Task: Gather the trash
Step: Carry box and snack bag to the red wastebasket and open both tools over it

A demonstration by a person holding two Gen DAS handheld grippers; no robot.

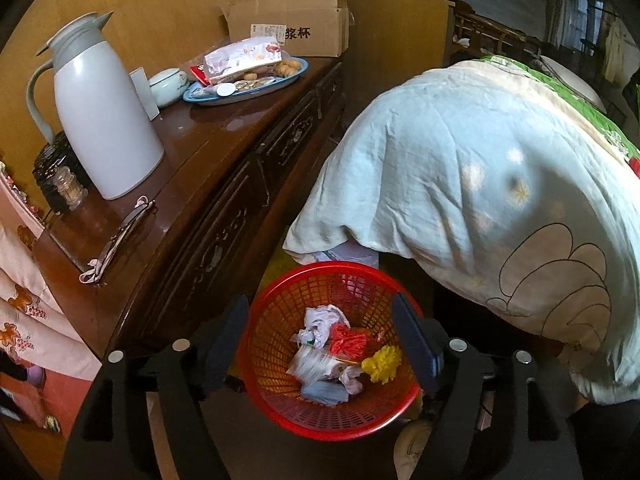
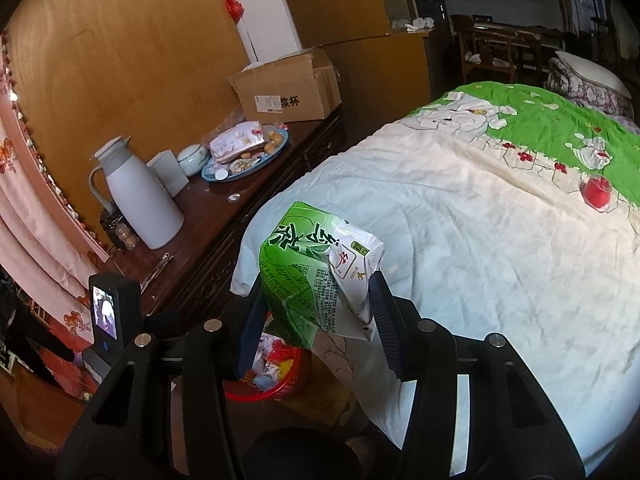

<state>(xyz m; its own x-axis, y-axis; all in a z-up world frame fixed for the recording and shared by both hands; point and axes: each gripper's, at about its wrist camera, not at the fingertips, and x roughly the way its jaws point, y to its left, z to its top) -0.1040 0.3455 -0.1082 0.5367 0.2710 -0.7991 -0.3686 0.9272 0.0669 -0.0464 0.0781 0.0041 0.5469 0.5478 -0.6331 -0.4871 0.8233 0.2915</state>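
A red mesh basket (image 1: 332, 270) stands on the floor between the dresser and the bed. It holds crumpled white paper (image 1: 320, 320), a red scrap (image 1: 348, 338), a yellow scrap (image 1: 382, 362) and a blurred white wrapper (image 1: 308, 364). My left gripper (image 1: 320, 312) hangs open right above the basket, with nothing pressed between its fingers. My right gripper (image 2: 316, 286) is shut on a green and white snack bag (image 2: 308, 268), held over the bed's corner. Below the bag, part of the basket (image 2: 282, 390) shows.
A dark wooden dresser (image 1: 208, 148) bears a white thermos jug (image 1: 100, 120), a blue tray of snacks (image 1: 244, 92) and a cardboard box (image 1: 292, 20). The quilt-covered bed (image 2: 460, 220) fills the right, with a red object (image 2: 596, 194) on it. Pink curtains (image 1: 24, 300) hang at the left.
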